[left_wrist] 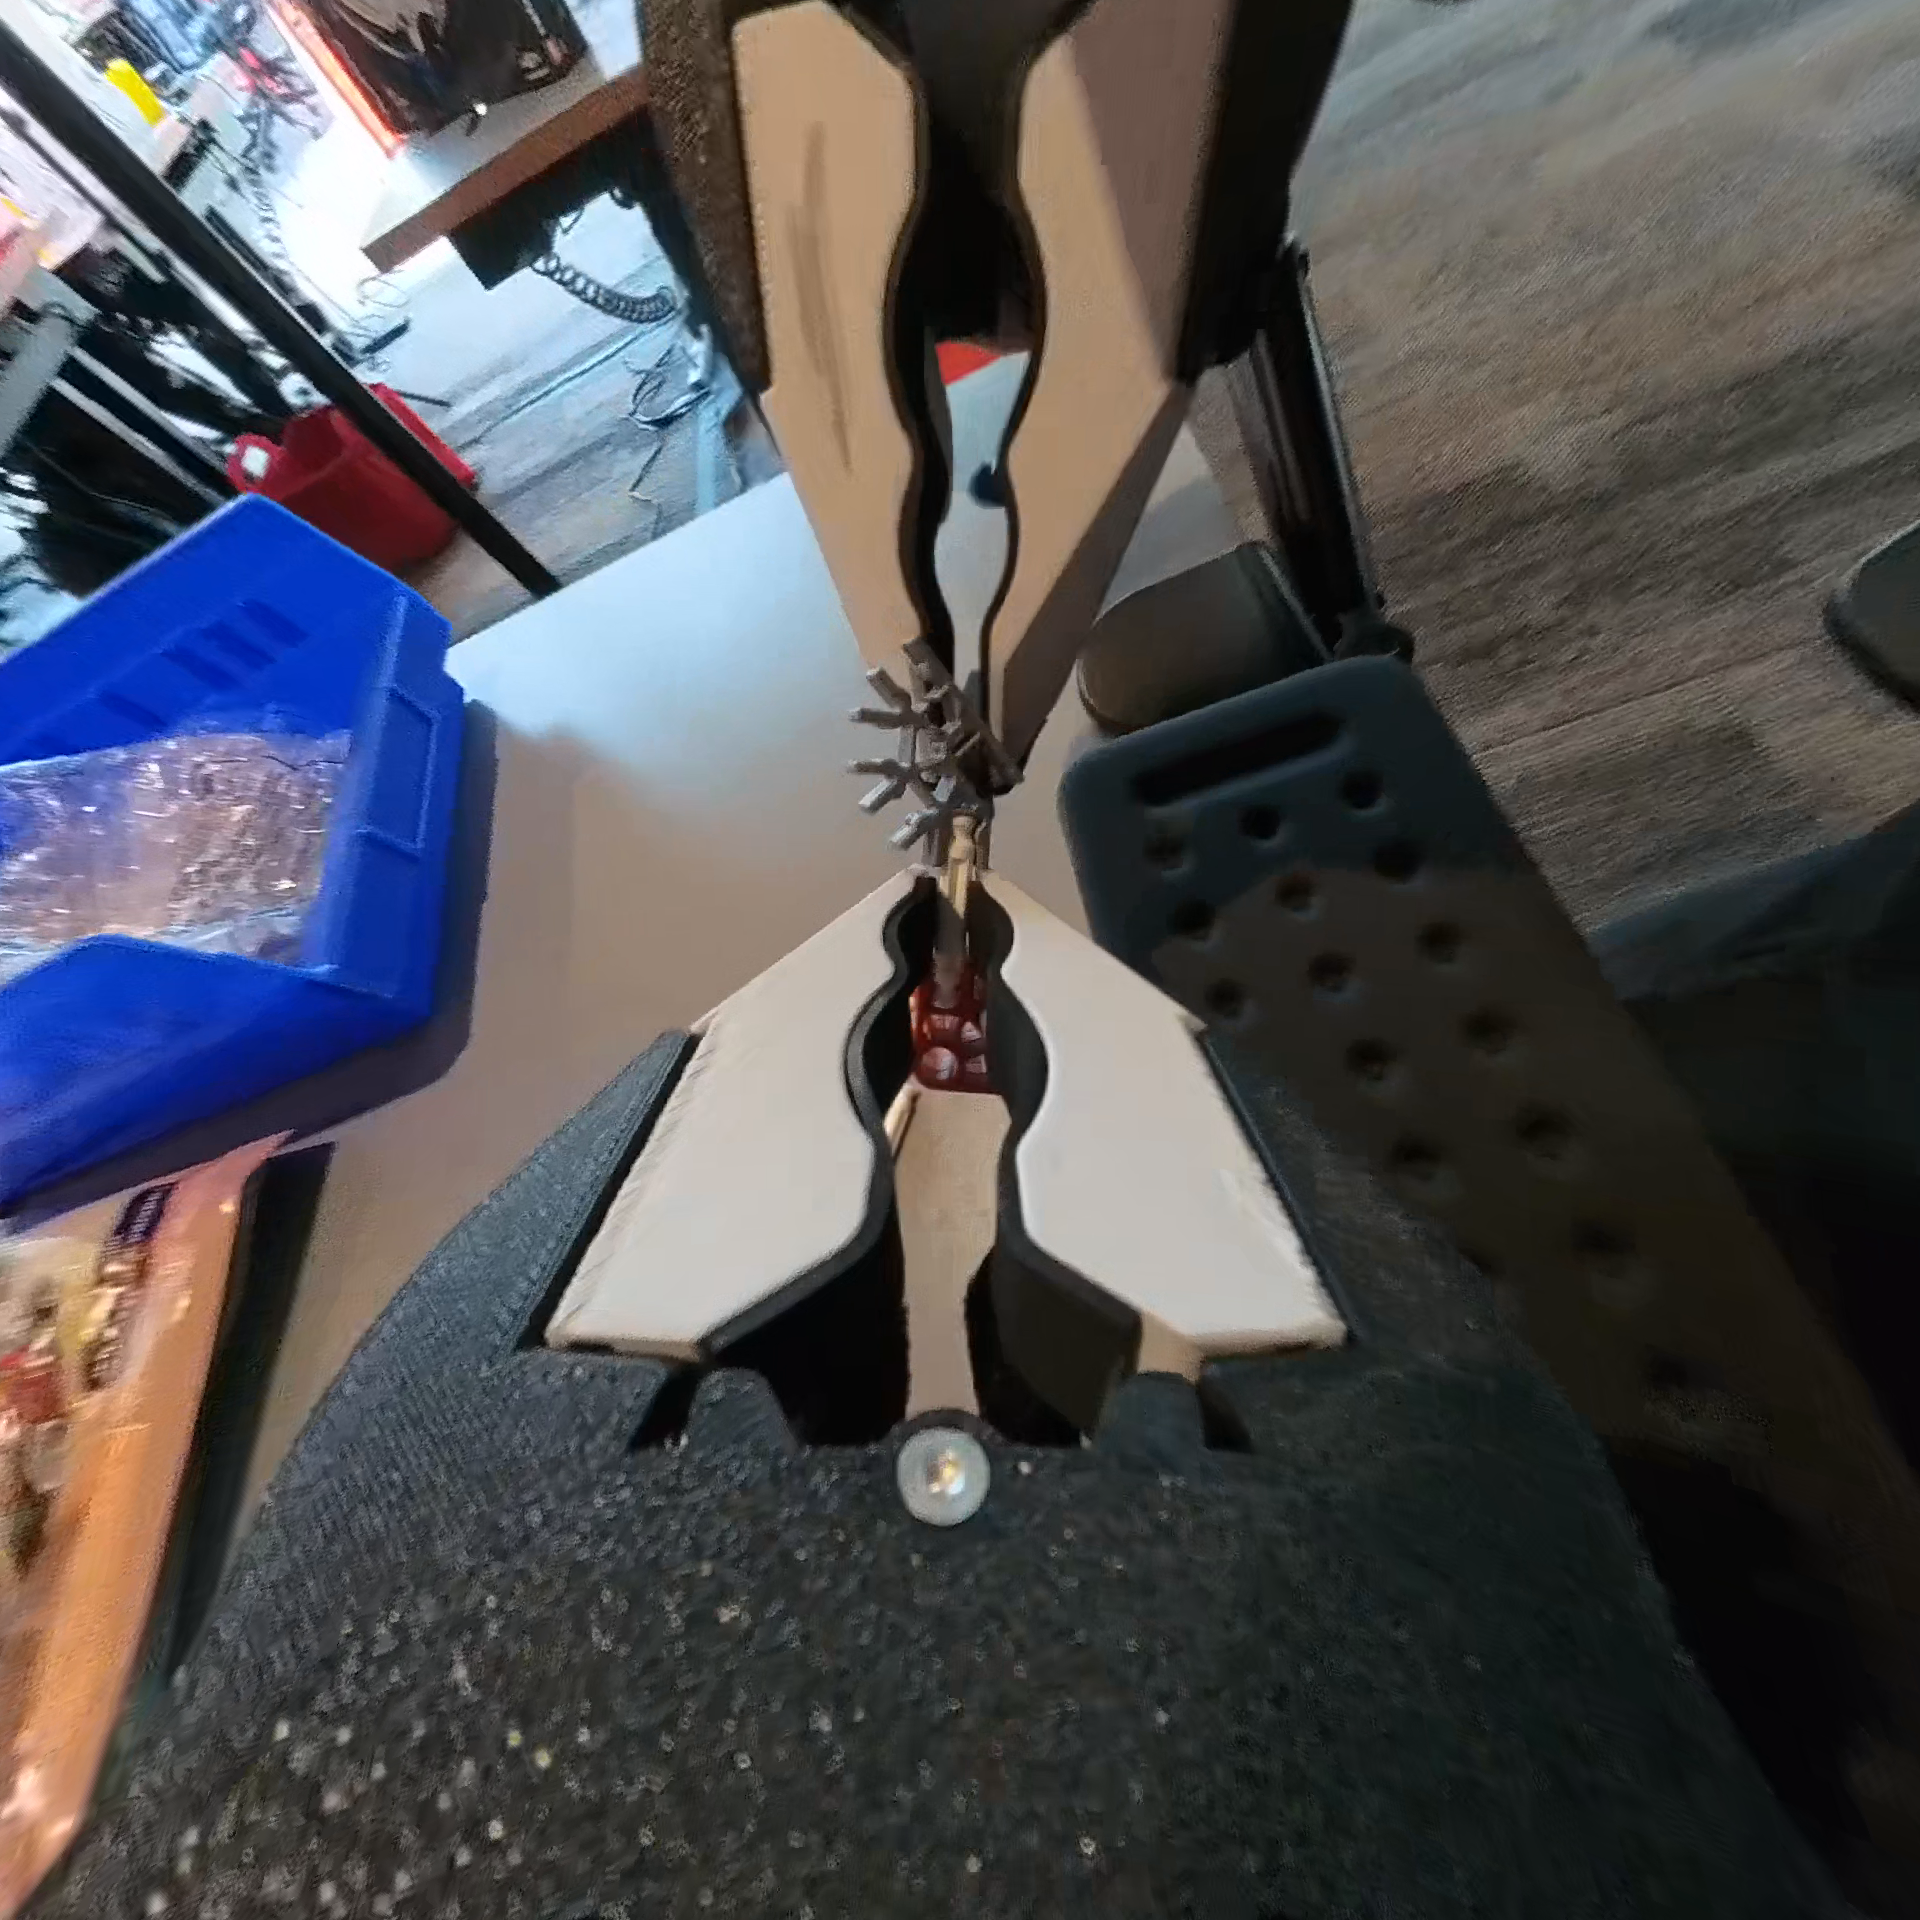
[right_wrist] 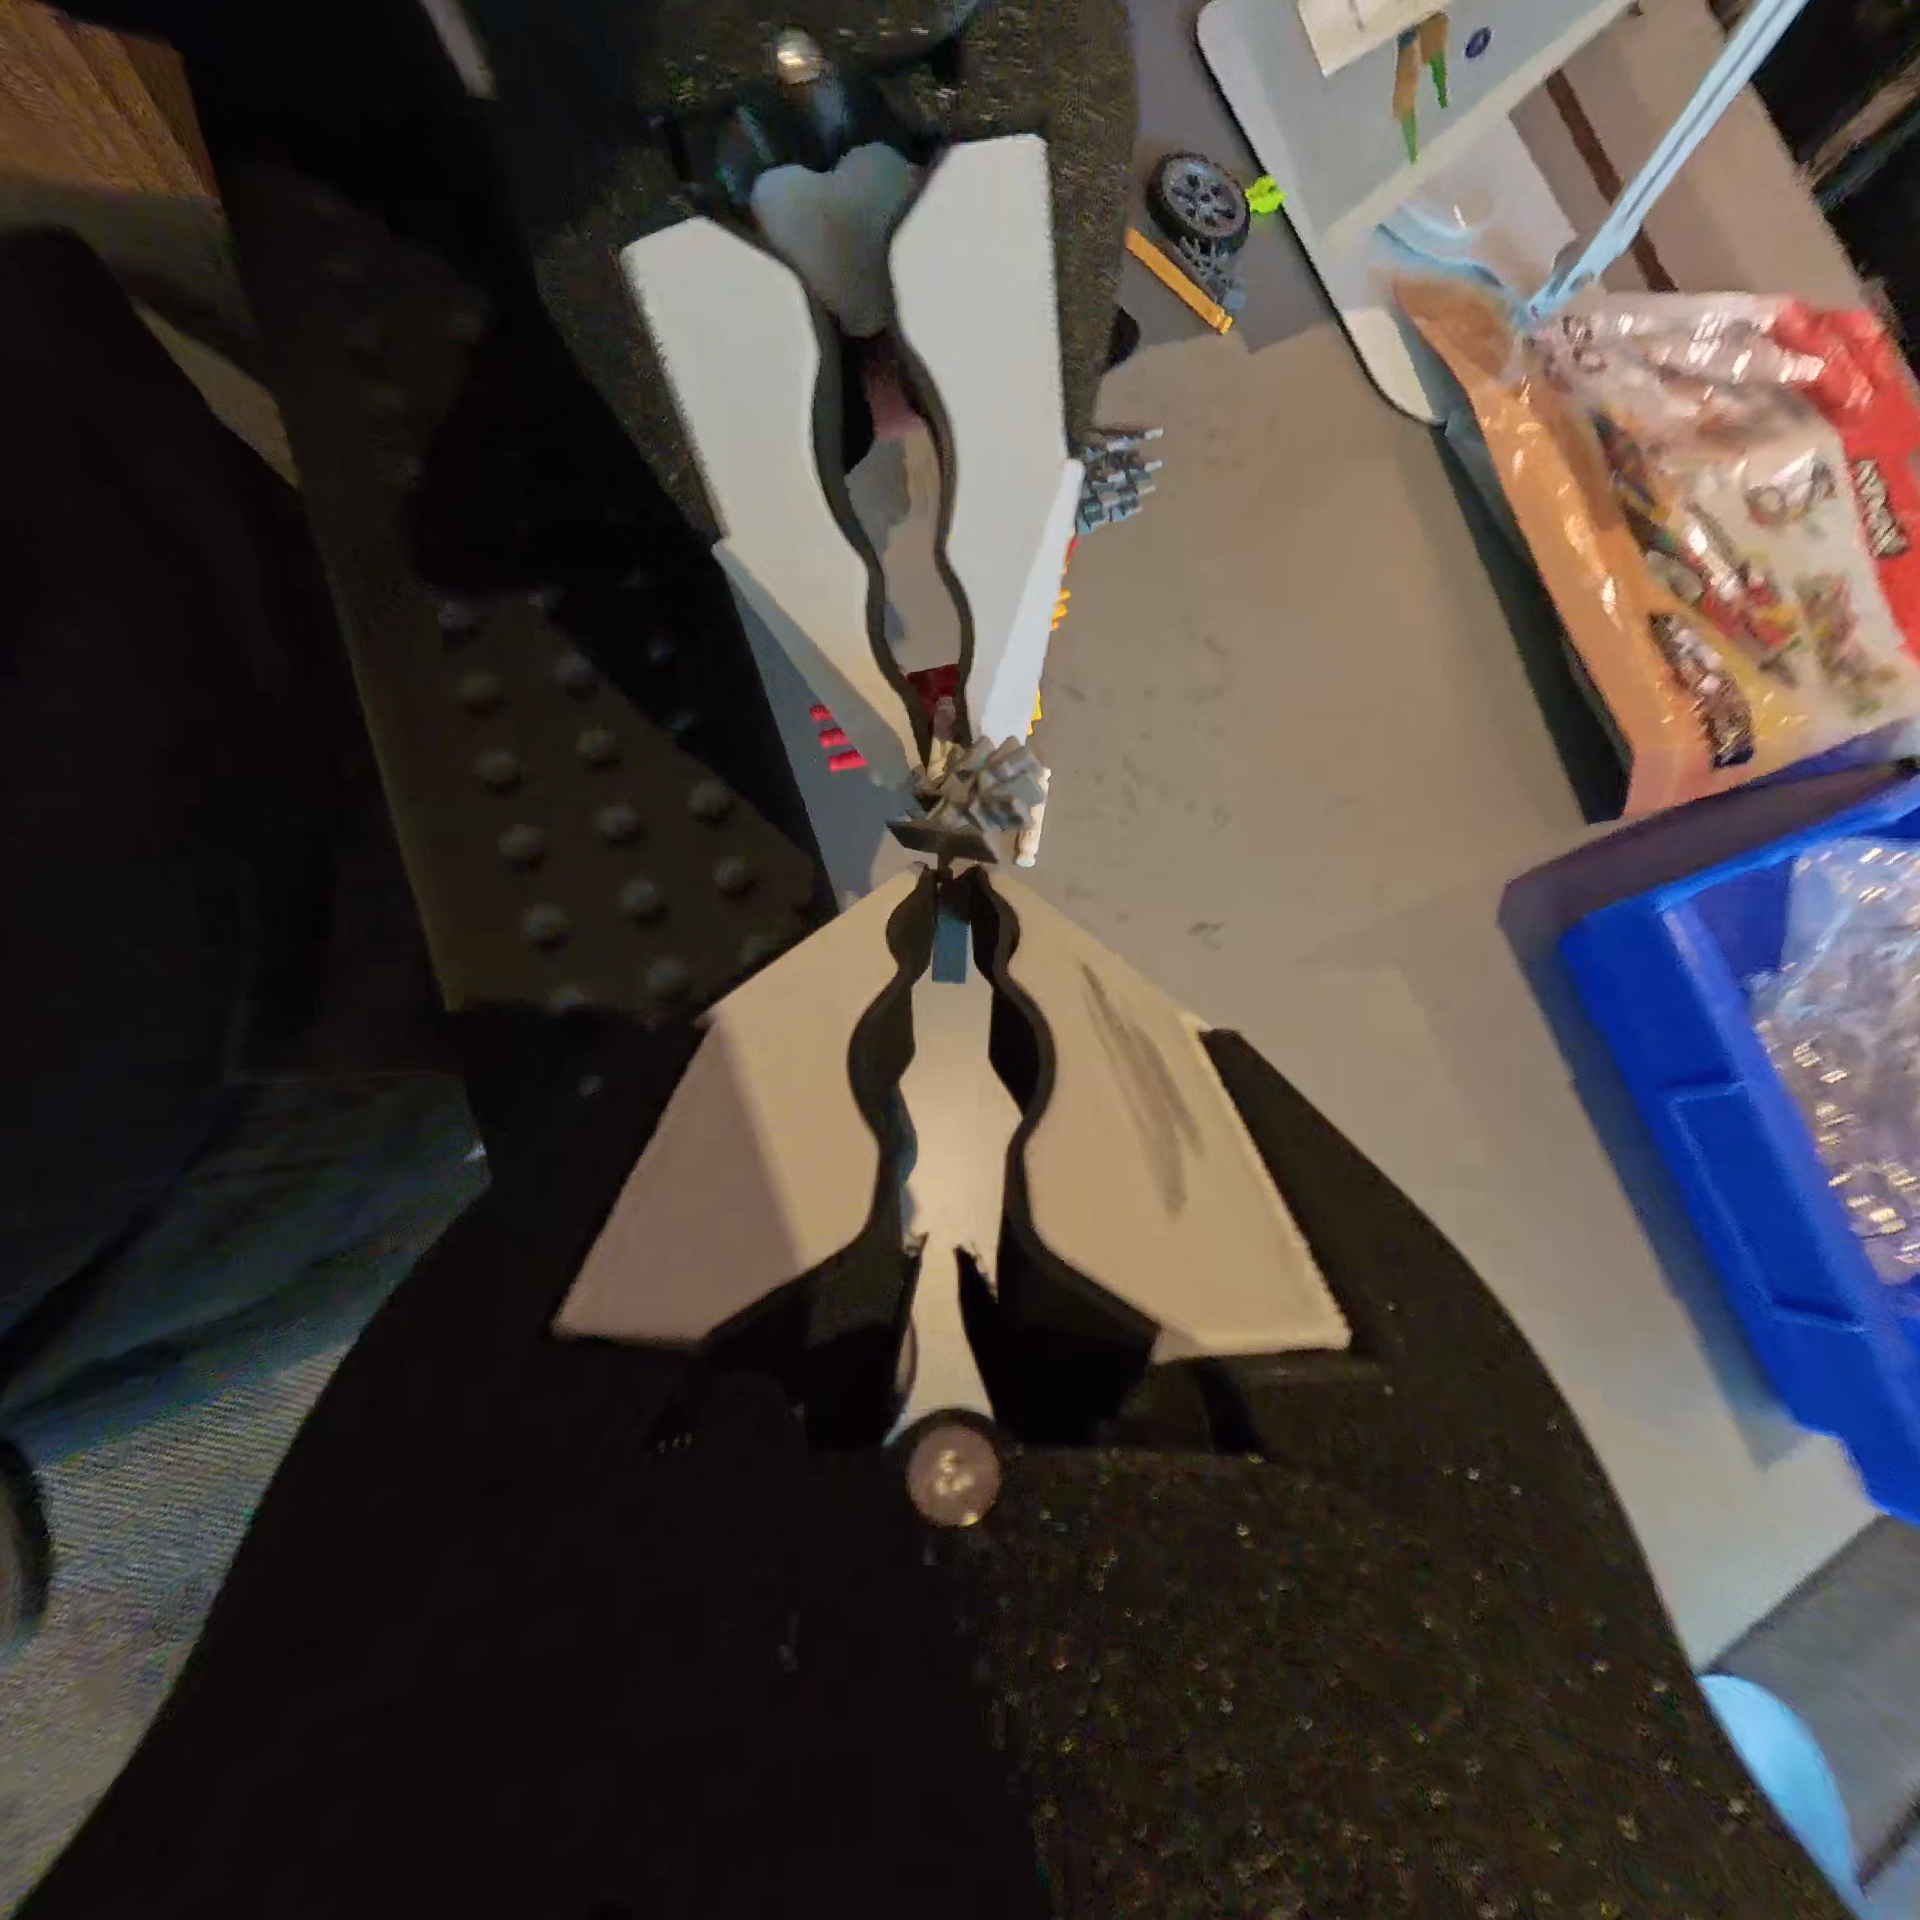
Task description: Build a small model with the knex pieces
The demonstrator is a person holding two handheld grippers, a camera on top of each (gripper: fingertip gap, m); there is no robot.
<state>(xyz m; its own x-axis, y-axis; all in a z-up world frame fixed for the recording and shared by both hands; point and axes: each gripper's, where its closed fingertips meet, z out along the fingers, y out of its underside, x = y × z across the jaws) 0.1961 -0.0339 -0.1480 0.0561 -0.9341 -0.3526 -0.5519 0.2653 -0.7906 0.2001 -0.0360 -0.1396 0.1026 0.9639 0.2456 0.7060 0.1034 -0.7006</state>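
Black speckled housing fills the lower frame in both wrist views; ahead of it the left gripper, white-fingered with black wavy pads, is closed on a thin pale rod carrying a red studded block between the pads. Opposite, at twelve o'clock, the right gripper is pinched tight on a grey snowflake-shaped plastic connector, held above the pale grey tabletop. Judgement: rod and connector hub should stay in line, with both grips firm and steady. Surroundings: blue plastic bin holding clear bags at nine o'clock, printed toy packaging beyond, small black wheel and perforated dark chair close by.
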